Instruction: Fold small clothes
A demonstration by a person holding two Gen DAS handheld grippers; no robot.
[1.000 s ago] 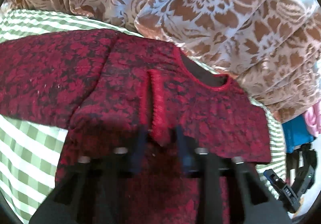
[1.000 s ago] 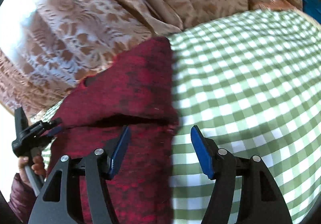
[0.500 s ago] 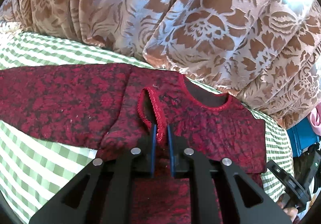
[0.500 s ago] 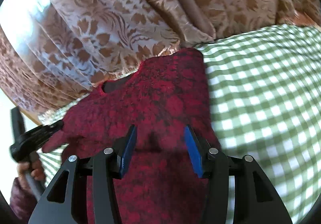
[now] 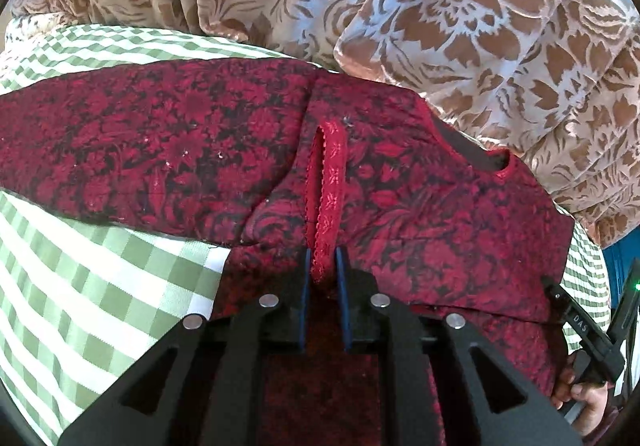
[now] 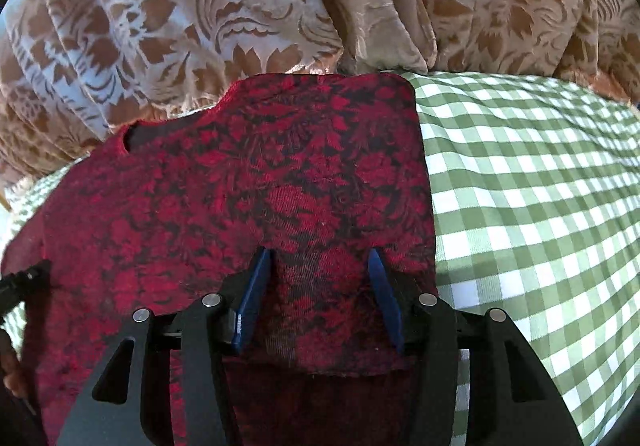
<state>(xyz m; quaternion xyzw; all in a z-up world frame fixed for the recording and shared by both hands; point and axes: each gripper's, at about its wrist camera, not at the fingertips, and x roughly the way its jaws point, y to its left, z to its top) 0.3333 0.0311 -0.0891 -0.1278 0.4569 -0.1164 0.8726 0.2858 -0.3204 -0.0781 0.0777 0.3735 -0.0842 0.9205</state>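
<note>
A small dark red garment with a black floral pattern point(image 5: 420, 214) lies on the green-and-white checked cloth point(image 5: 80, 286). Its left part stretches out to the left; the neckline point(image 5: 472, 154) points toward the curtain. My left gripper point(image 5: 323, 266) is shut on the red lace-trimmed sleeve edge point(image 5: 332, 182). In the right wrist view the garment point(image 6: 240, 182) has its right side folded over, with a straight edge against the checked cloth point(image 6: 540, 206). My right gripper point(image 6: 320, 270) is open, its blue pads point(image 6: 256, 286) on top of the fabric.
A brown-and-cream floral curtain point(image 5: 440, 6) hangs just behind the garment, also in the right wrist view point(image 6: 240, 6). The other gripper and a hand show at the right edge of the left view point(image 5: 588, 342). Something blue point(image 5: 620, 262) lies at far right.
My left gripper closed on the lace sleeve edge and keeps it pinched. My right gripper moved left from the garment's edge onto the folded fabric, and its jaws narrowed a little.
</note>
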